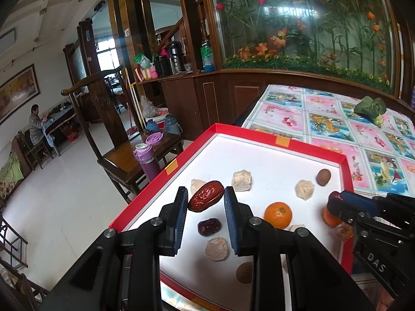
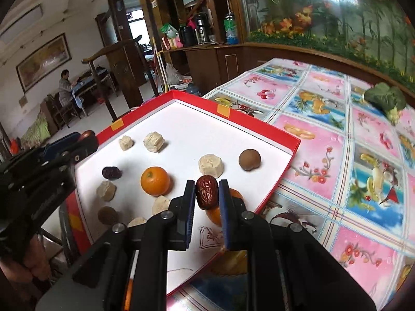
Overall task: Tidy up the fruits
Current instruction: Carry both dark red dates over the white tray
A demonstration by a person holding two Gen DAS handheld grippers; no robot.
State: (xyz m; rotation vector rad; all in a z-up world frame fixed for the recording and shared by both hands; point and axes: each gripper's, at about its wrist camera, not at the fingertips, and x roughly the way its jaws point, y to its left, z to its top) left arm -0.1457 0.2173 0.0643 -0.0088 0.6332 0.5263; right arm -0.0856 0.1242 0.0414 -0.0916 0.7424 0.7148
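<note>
Right gripper is clamped on a red date, held above the near-right part of the red-rimmed tray, an orange just left. Left gripper pinches another red date over the tray's left side, with a darker date below. The far half of the tray is bare white. The tray's left edge overhangs the table; the floral tablecloth on the right is open.

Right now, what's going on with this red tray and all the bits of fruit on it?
A person is sorting fruit in a red tray on a patterned tablecloth, with a claw in each hand. The left claw grips a large red date. The right claw grips another red date at the tray's near right. Two oranges, a smaller dark date, brown round fruits and pale chunks lie loose on the white tray floor.
</note>
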